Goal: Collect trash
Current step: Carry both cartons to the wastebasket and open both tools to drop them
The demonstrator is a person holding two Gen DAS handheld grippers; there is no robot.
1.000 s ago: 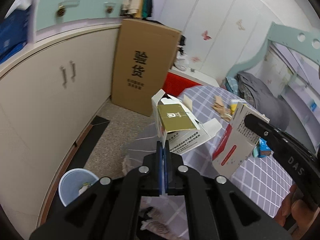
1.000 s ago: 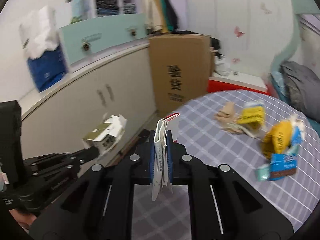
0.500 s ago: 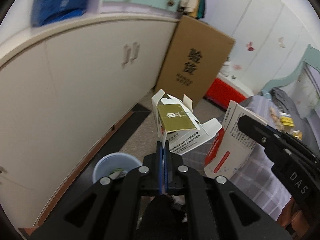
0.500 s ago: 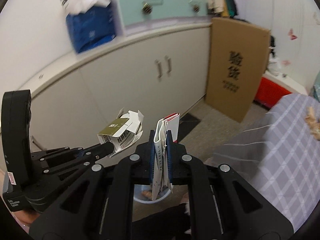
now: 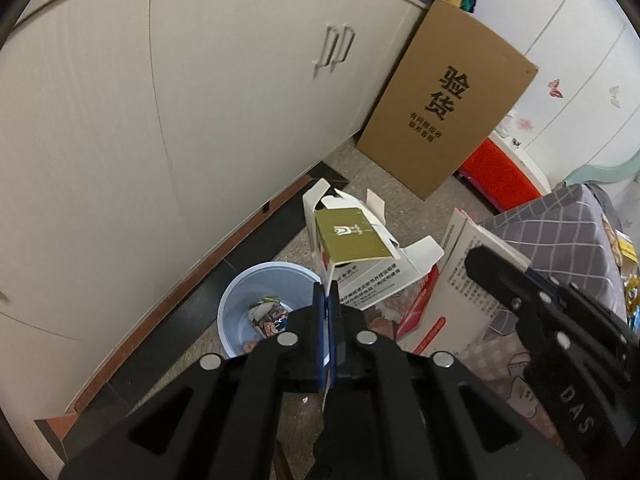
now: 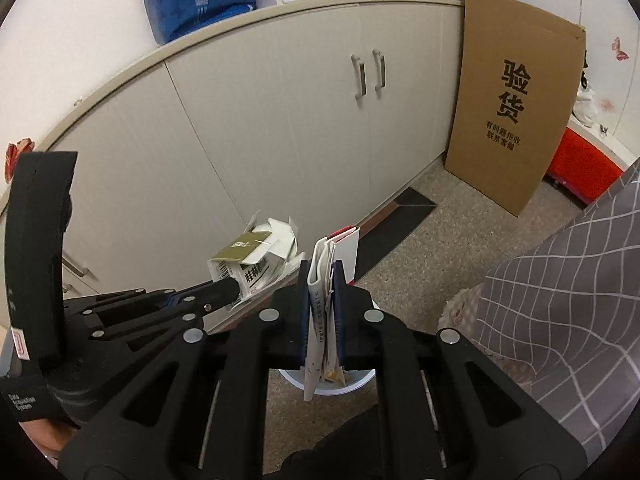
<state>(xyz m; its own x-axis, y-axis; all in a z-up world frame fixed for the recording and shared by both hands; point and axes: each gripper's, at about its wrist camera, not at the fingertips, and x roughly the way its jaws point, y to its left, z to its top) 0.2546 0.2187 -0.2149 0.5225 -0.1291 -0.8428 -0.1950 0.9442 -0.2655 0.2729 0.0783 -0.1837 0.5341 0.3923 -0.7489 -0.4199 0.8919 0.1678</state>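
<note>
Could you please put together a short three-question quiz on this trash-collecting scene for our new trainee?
1. True or false: the left gripper is shut on the torn white carton with the olive-gold panel.
2. What does the right gripper hold? A) a bottle B) a flattened white-and-red paper box C) nothing
3. Fill in: the round pale blue plastic bin stands on the ___.

Key: 1 true; 2 B; 3 floor.
</note>
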